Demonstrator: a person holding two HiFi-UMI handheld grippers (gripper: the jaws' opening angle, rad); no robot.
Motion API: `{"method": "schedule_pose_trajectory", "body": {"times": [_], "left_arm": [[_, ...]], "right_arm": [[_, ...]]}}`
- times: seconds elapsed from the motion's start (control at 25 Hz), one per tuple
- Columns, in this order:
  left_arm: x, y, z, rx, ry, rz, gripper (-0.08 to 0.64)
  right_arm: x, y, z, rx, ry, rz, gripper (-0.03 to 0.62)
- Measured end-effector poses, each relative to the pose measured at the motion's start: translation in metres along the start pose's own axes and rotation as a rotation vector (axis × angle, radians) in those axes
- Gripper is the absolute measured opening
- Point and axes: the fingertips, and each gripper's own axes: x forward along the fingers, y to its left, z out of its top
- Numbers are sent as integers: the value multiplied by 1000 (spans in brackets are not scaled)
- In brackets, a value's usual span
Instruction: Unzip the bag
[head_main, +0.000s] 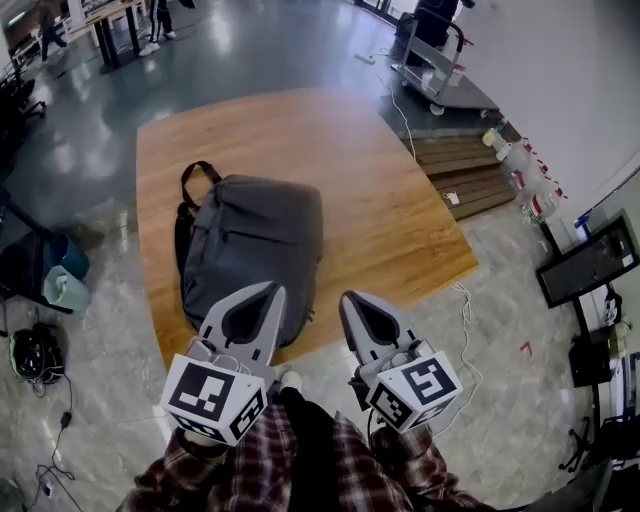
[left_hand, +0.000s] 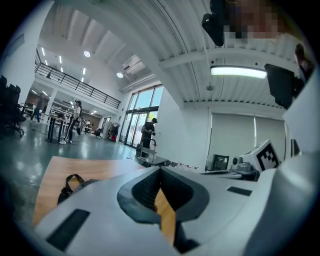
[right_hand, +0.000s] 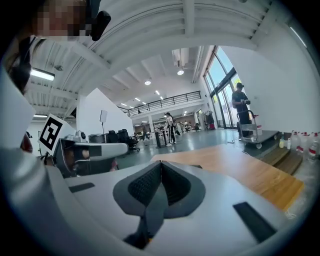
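A dark grey backpack (head_main: 250, 245) lies flat on a low wooden platform (head_main: 390, 200), its black carry handle (head_main: 200, 170) at the far end. No zipper pull is discernible. My left gripper (head_main: 274, 288) hovers over the bag's near edge, jaws closed tip to tip with nothing between them. To its right, my right gripper (head_main: 348, 297) hangs over the platform's front edge, also shut and empty. The left gripper view shows its closed tips (left_hand: 160, 169) and the bag's handle (left_hand: 70, 184) off to the left. In the right gripper view, the closed tips (right_hand: 161, 162) point across the platform (right_hand: 240, 170).
A trolley (head_main: 440, 70) stands beyond the platform's far right corner, with a wooden pallet (head_main: 465, 170) and bottles (head_main: 520, 175) beside it. A monitor (head_main: 590, 262) sits at right. A black bag (head_main: 35, 350) and cables lie on the floor at left. People stand far off.
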Motion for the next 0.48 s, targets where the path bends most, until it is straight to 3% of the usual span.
{"method": "schedule_pose_trajectory", "body": {"times": [0.24, 0.48], "left_arm": [[32, 20, -15, 12, 81, 0, 9], [67, 27, -71, 63, 279, -78, 8]], "right_arm": [[30, -26, -11, 30, 45, 11, 11], [48, -50, -34, 68, 104, -20, 11]]}}
